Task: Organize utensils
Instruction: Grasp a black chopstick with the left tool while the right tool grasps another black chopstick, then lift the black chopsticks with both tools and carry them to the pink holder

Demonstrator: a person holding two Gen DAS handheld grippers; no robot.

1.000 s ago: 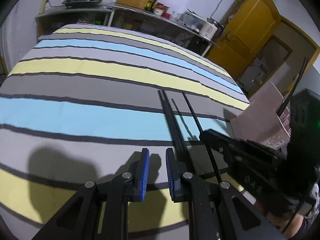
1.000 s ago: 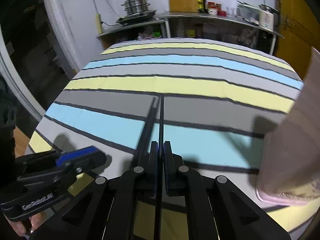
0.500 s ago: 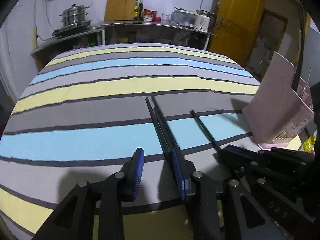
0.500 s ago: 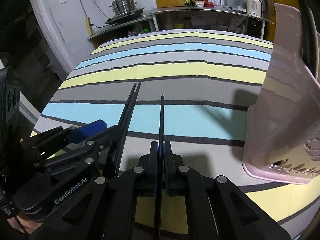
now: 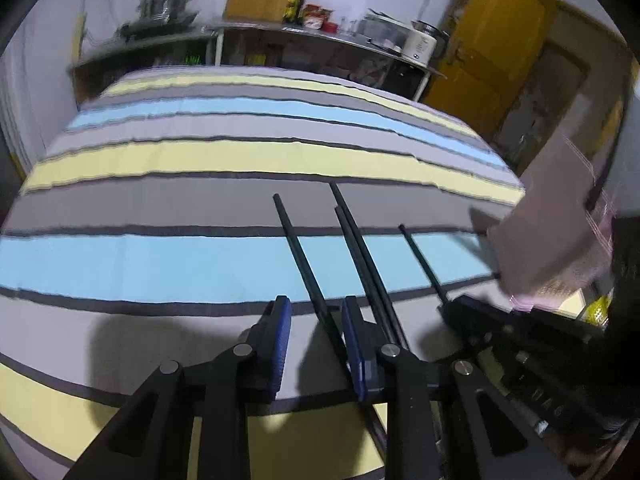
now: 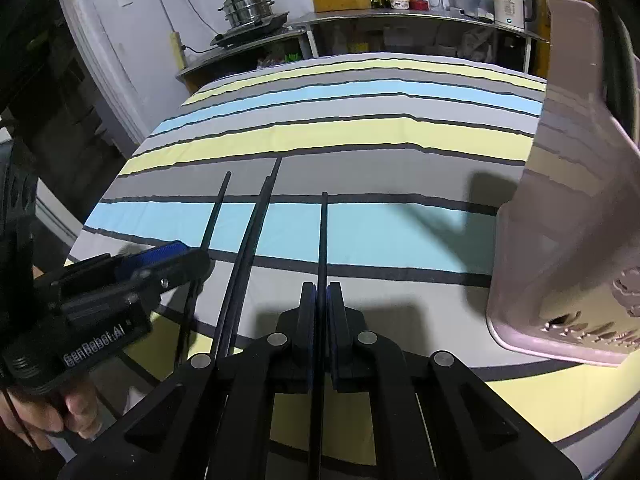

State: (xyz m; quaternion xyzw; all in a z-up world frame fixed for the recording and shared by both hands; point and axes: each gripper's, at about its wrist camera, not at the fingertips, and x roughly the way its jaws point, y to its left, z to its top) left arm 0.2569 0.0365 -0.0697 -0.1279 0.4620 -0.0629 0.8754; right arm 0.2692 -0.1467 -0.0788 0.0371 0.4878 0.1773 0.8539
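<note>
Several black chopsticks lie on the striped tablecloth. My left gripper [image 5: 316,320] is open, its blue pads either side of one chopstick [image 5: 300,256] that rests on the cloth. A pair of chopsticks [image 5: 360,248] lies just right of it. My right gripper [image 6: 321,300] is shut on a single chopstick [image 6: 323,236] that points forward above the cloth. The pink utensil holder [image 6: 572,208] stands at the right, beside my right gripper; it also shows in the left wrist view [image 5: 552,232]. The left gripper shows in the right wrist view [image 6: 160,260].
The table edge runs close under both grippers. Behind the table stand shelves with a steel pot [image 6: 248,6], bottles, jars and a white kettle [image 6: 510,6]. A yellow door [image 5: 492,44] is at the far right.
My left gripper has shifted left so one chopstick now lies between its open fingers. My right gripper has drawn back slightly with its chopstick, and the pink holder appears nearer.
</note>
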